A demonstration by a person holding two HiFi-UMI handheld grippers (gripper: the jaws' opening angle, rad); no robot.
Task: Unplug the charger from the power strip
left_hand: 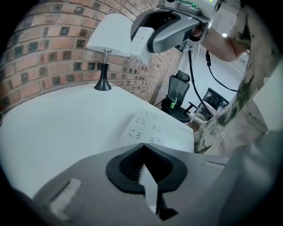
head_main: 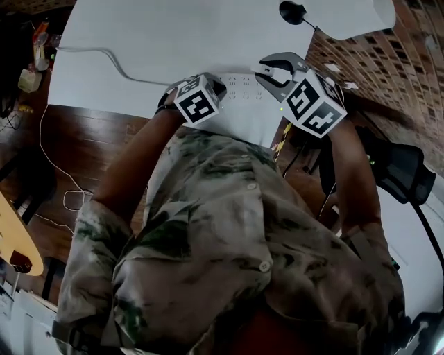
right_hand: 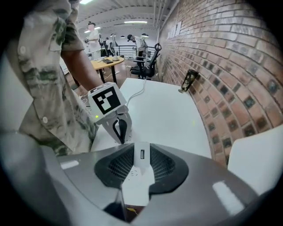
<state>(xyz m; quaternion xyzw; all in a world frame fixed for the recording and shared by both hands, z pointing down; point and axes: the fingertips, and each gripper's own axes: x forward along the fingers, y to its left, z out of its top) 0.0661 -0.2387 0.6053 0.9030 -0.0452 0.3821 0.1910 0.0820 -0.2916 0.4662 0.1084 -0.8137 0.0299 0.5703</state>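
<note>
A white power strip (head_main: 243, 87) (left_hand: 148, 126) lies near the front edge of the white table (head_main: 139, 35). My right gripper (head_main: 269, 69) (right_hand: 140, 176) hovers above its right end, shut on a white charger (right_hand: 140, 170) (left_hand: 142, 39) whose USB port faces the camera. The charger is clear of the strip. My left gripper (head_main: 217, 86) (left_hand: 148, 185) points down at the strip's left end with its jaws closed to a thin white sliver. In the right gripper view the left gripper (right_hand: 119, 137) has its tips down at the strip.
A lamp with a black base (left_hand: 103, 81) (head_main: 293, 12) stands at the back of the table by the brick wall (left_hand: 53, 48). A white cable (head_main: 111, 59) runs left across the table. An office chair (left_hand: 177, 95) stands past the table's end.
</note>
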